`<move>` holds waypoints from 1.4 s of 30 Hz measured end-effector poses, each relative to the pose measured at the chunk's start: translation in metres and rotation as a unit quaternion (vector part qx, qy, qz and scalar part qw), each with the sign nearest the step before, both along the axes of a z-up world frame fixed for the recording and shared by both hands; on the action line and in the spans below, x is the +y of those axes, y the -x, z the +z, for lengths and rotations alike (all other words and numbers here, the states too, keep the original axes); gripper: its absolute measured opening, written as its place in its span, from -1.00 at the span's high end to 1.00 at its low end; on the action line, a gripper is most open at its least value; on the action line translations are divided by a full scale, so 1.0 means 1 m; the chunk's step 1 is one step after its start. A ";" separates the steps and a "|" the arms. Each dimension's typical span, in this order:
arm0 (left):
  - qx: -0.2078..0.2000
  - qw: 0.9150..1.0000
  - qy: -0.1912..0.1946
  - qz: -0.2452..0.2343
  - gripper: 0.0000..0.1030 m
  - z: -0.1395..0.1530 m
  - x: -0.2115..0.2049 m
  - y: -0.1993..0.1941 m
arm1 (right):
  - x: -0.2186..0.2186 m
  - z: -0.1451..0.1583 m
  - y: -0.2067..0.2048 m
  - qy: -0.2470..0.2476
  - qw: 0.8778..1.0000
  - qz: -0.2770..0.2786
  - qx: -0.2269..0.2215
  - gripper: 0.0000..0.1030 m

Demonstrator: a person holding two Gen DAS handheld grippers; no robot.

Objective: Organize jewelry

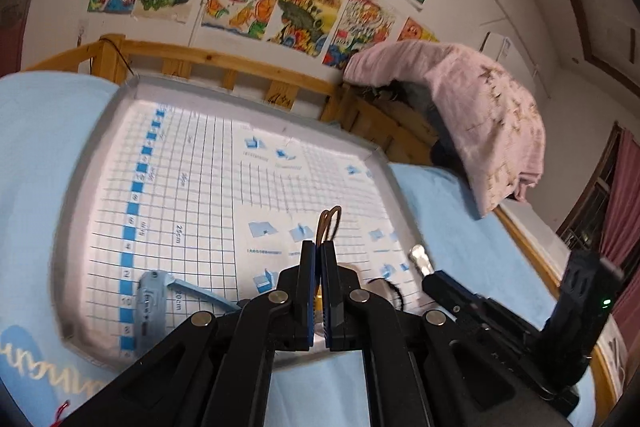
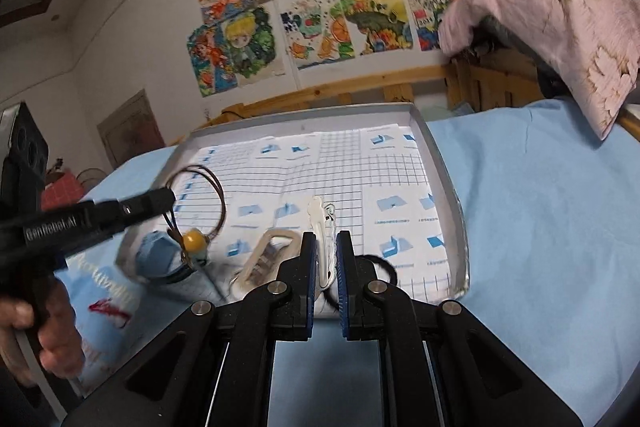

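My left gripper (image 1: 319,245) is shut on a brown cord necklace (image 1: 329,223), held above the shallow grid-lined tray (image 1: 96,131). In the right wrist view the left gripper (image 2: 170,195) holds the cord loop (image 2: 216,195) in the air, with a yellow bead pendant (image 2: 193,239) hanging below. My right gripper (image 2: 324,239) is shut on a white hair clip (image 2: 322,227), just above the tray (image 2: 438,163). It also shows in the left wrist view (image 1: 420,257) at the tray's right edge. A black hair tie (image 2: 382,263) lies under my right fingers.
A light blue box (image 1: 150,311) sits at the tray's near left corner, and a clear carabiner-like clip (image 2: 268,259) lies beside it. The tray rests on a blue bedsheet (image 2: 540,227). A wooden bed rail (image 1: 224,61) and a pink blanket (image 1: 492,123) are behind.
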State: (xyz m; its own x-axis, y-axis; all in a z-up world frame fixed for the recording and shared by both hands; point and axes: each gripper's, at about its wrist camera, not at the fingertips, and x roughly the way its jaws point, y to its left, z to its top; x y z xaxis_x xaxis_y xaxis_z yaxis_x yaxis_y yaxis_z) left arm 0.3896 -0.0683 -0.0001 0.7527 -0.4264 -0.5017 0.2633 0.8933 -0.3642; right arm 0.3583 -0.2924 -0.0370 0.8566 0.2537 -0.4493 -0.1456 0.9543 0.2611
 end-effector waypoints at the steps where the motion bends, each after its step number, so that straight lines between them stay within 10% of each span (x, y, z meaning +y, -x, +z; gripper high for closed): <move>1: 0.006 1.000 -0.002 -0.001 0.94 -0.005 -0.002 -0.004 | 0.001 -0.004 -0.005 0.001 1.000 0.002 0.006 0.83; 18: 0.039 0.999 -0.013 0.026 0.93 -0.040 0.000 -0.017 | 0.008 -0.034 -0.025 0.011 0.998 0.002 0.061 0.82; 25: 0.036 0.999 -0.012 0.034 0.59 -0.035 0.000 -0.011 | -0.004 -0.026 -0.016 -0.006 0.999 -0.014 0.043 0.63; 29: 0.008 0.999 -0.015 0.042 0.17 -0.019 0.003 0.009 | -0.009 -0.008 0.001 0.002 0.999 -0.032 0.009 0.18; 31: -0.019 0.998 -0.013 0.063 -0.68 -0.009 0.008 0.026 | -0.009 0.004 0.013 0.013 0.999 -0.039 -0.011 0.11; 42: -0.131 0.986 -0.035 0.101 -1.00 0.043 0.034 0.126 | -0.008 0.063 0.098 0.028 0.993 -0.017 -0.113 -0.98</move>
State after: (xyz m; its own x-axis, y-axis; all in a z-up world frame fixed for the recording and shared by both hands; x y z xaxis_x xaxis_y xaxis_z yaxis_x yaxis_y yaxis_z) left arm 0.2635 -0.0344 0.0424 0.9263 -0.2261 -0.3014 0.1545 0.9575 -0.2435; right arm 0.2605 -0.3006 0.0257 0.9448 0.2031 -0.2571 -0.1624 0.9718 0.1711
